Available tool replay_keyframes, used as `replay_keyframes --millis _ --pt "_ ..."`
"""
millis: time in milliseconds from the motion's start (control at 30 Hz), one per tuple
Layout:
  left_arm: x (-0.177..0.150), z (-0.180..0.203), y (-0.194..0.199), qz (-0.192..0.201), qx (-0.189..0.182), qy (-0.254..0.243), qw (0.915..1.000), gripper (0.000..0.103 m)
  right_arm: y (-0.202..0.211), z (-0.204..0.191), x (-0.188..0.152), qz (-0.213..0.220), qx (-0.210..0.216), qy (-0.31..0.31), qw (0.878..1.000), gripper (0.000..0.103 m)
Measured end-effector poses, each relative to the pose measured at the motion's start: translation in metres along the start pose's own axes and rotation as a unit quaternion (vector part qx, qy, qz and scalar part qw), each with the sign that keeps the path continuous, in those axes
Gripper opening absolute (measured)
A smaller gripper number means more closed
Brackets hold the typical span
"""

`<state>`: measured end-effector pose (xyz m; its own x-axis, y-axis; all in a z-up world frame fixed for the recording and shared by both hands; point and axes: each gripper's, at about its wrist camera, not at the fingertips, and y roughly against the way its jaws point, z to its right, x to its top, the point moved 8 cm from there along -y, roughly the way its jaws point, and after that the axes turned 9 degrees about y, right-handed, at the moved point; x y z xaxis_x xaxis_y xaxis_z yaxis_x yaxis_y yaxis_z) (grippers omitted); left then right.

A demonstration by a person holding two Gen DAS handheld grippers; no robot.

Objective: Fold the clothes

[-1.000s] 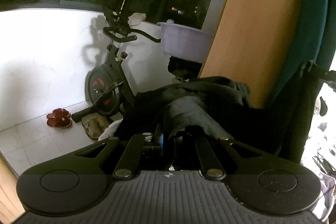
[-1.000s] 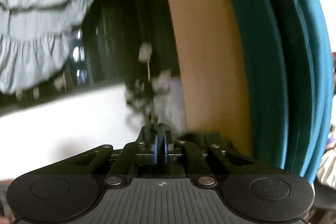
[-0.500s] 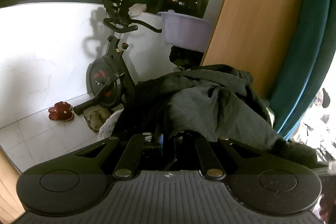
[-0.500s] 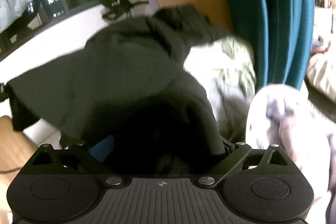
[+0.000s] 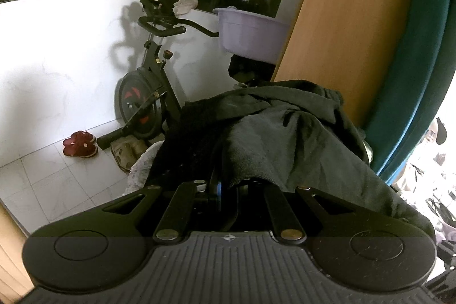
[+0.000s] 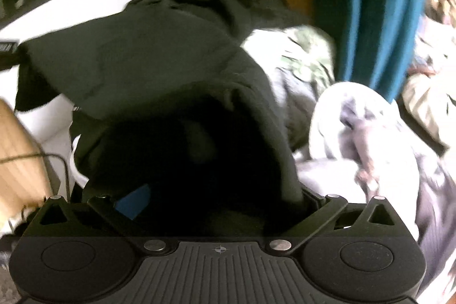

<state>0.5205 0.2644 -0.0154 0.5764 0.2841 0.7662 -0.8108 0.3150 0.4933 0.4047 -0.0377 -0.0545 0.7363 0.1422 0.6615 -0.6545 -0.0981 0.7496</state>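
The left tongs [image 5: 228,187] are pinching the dark garment [image 5: 285,138] shut at its hem, while the right tongs [image 6: 216,204] are gaping wide around its bulk — a lift-and-spread step, calling next for a second grip.

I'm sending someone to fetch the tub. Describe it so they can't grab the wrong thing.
Start at the exercise bike standing against the white wall. Follow its handlebar to the right, towards the tall wooden panel. The tub sits right there, raised off the floor: a pale lilac plastic basin, the only light-coloured round container among the black bike parts and dark clothes.
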Motion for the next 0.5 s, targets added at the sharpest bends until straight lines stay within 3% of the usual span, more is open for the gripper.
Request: replay_keyframes --millis 167,233,300,333,400,433,500 --pt "0.0 -0.002 0.0 0.001 -0.003 0.006 1.0 0.009 0.006 0.002 -0.015 -0.015 0.005 -0.049 0.999 0.101" --pt "-0.002 -0.002 -0.001 0.0 -0.005 0.007 1.0 0.009 0.007 -0.005 -0.017 -0.011 0.022 -0.047 0.999 0.094" --pt "-0.004 -0.001 -0.002 -0.004 -0.007 0.007 0.9999 0.009 0.003 -0.014 -0.017 -0.019 0.042 -0.038 0.998 0.064" --pt "-0.004 -0.001 -0.003 -0.005 -0.008 0.007 0.9999 0.009 0.001 -0.019 -0.016 -0.019 0.05 -0.034 0.998 0.055" --pt "-0.006 0.0 -0.004 -0.008 -0.01 0.006 0.9999 0.009 -0.006 -0.026 -0.014 -0.019 0.063 -0.029 0.997 0.019" --pt "-0.006 0.001 -0.004 -0.009 -0.011 0.005 0.9999 0.009 -0.01 -0.028 -0.011 -0.018 0.067 -0.031 0.997 0.009" --pt "-0.007 0.002 -0.004 -0.011 -0.011 0.002 0.9999 0.009 -0.014 -0.032 0.0 0.003 0.081 -0.038 0.996 0.005"
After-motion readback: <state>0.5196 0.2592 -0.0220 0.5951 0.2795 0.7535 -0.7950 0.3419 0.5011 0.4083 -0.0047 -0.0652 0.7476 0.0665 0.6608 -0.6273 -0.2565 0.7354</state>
